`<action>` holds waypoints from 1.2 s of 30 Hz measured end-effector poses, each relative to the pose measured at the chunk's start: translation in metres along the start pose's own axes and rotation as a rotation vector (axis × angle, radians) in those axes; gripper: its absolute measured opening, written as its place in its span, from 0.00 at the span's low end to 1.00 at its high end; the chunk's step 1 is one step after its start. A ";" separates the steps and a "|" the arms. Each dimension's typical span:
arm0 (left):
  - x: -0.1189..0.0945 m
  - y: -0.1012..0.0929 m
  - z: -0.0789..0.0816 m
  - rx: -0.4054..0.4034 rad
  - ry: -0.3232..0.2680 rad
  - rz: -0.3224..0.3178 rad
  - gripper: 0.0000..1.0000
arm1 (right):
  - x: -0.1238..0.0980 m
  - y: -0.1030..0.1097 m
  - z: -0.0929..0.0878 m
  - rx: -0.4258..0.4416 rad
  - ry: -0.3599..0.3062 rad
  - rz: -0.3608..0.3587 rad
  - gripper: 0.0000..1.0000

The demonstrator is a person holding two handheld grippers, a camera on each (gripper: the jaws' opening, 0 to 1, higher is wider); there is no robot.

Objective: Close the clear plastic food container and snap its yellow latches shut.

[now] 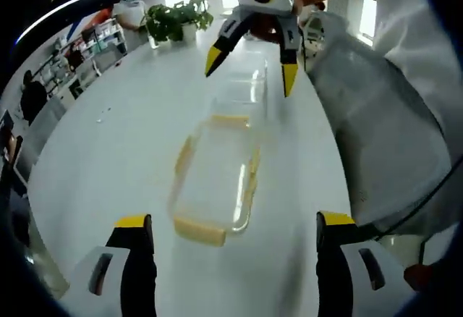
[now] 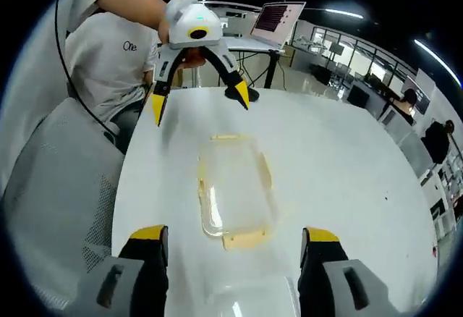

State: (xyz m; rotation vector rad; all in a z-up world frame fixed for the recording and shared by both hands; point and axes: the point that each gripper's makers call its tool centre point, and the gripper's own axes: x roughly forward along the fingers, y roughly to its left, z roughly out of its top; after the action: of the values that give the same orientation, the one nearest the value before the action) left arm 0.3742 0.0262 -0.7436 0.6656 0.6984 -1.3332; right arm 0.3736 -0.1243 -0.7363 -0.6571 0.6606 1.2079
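A clear plastic container (image 1: 215, 179) with yellow latches on its sides lies flat on the white table (image 1: 108, 150), just ahead of my left gripper (image 1: 235, 223), whose jaws stand wide open and empty. Beyond it lies a second clear plastic piece (image 1: 242, 93); I cannot tell whether it is lid or base. Over that piece hovers my right gripper (image 1: 251, 69), open. In the right gripper view the container (image 2: 235, 187) sits between my right gripper (image 2: 235, 237) and the open left gripper (image 2: 200, 105), held in a hand. The clear piece (image 2: 246, 304) lies between the right jaws.
A grey mesh chair (image 2: 58, 187) stands at the table's edge by the person in a white shirt (image 2: 108, 56). A potted plant (image 1: 173, 20) is at one far end, an open laptop (image 2: 278, 17) on a desk beyond. People sit in the background.
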 end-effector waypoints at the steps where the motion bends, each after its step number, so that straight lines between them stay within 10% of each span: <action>1: 0.002 0.001 -0.002 0.017 0.008 -0.005 0.91 | 0.001 0.000 -0.001 0.000 0.005 0.006 0.69; 36: 0.031 0.024 -0.036 0.101 0.160 -0.139 0.70 | 0.036 -0.011 -0.028 -0.024 0.142 0.116 0.51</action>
State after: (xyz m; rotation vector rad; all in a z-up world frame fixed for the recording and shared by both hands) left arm 0.3990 0.0378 -0.7894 0.8234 0.8222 -1.4619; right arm 0.3890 -0.1255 -0.7802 -0.7378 0.8133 1.2860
